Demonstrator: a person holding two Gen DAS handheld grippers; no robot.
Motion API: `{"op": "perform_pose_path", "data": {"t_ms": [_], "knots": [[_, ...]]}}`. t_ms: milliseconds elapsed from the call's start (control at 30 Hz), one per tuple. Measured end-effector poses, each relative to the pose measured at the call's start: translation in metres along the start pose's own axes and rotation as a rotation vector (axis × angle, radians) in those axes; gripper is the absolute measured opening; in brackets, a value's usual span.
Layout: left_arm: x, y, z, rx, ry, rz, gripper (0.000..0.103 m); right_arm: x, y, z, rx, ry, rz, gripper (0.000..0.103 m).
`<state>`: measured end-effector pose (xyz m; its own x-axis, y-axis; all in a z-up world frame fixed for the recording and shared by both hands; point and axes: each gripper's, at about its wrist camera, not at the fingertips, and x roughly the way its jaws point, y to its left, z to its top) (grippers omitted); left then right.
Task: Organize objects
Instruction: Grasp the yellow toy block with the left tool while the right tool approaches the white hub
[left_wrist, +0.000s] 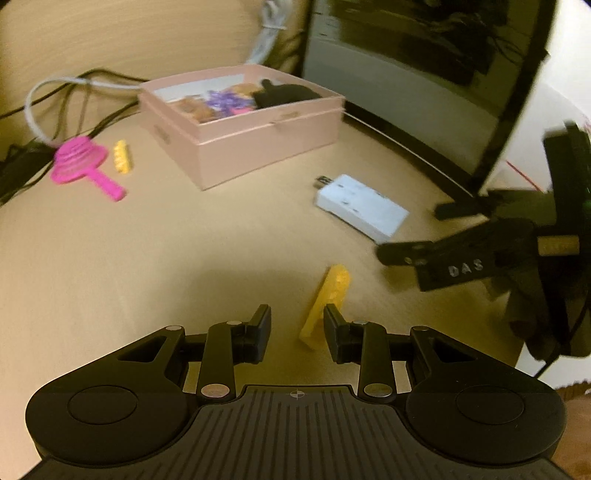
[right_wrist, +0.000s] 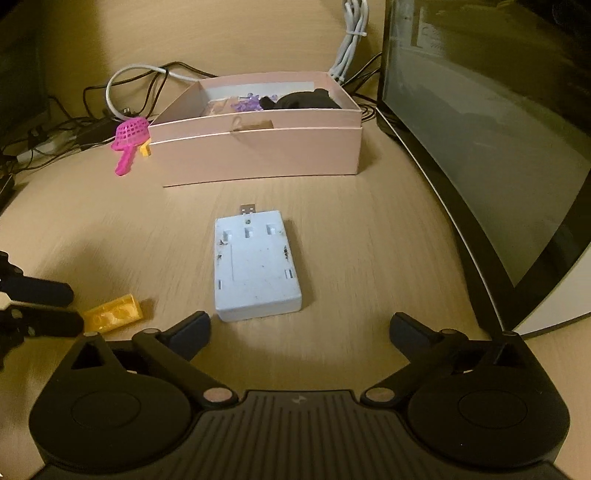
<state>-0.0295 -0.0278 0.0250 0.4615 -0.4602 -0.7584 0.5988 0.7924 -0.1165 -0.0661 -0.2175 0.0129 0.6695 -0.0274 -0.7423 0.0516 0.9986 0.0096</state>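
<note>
A yellow plastic piece (left_wrist: 327, 304) lies on the wooden desk just ahead of my left gripper (left_wrist: 297, 325), which is open, its right finger beside the piece; it also shows in the right wrist view (right_wrist: 114, 312). A white USB device (right_wrist: 255, 264) lies just ahead of my right gripper (right_wrist: 299, 326), which is wide open and empty; it also shows in the left wrist view (left_wrist: 360, 208). A pink open box (right_wrist: 258, 147) holding small items stands behind. A pink net scoop (left_wrist: 83, 164) and a small yellow piece (left_wrist: 122, 157) lie left of the box (left_wrist: 243, 147).
A dark monitor (right_wrist: 491, 129) stands along the right side. Cables (right_wrist: 74, 125) tangle at the back left behind the box. My right gripper appears at the right of the left wrist view (left_wrist: 406, 230).
</note>
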Motion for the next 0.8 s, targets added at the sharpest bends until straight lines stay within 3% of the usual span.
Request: {"op": "perform_pose_path", "data": {"t_ms": [267,433,533,800], "knots": [[0.013,-0.016,0.003,0.099,0.023,-0.02,0.035,0.0,0.001,-0.003,0.009,-0.025,-0.011,0.103],[0.017,-0.02,0.008,0.069,0.021,-0.001,0.035,-0.002,0.001,-0.006,0.008,-0.046,-0.008,0.103],[0.017,-0.017,0.009,0.023,0.02,0.03,0.023,-0.001,0.001,-0.004,0.011,-0.041,-0.007,0.103],[0.014,-0.011,0.006,-0.035,0.006,0.053,0.02,0.0,0.002,-0.003,-0.002,-0.031,-0.005,0.103]]}}
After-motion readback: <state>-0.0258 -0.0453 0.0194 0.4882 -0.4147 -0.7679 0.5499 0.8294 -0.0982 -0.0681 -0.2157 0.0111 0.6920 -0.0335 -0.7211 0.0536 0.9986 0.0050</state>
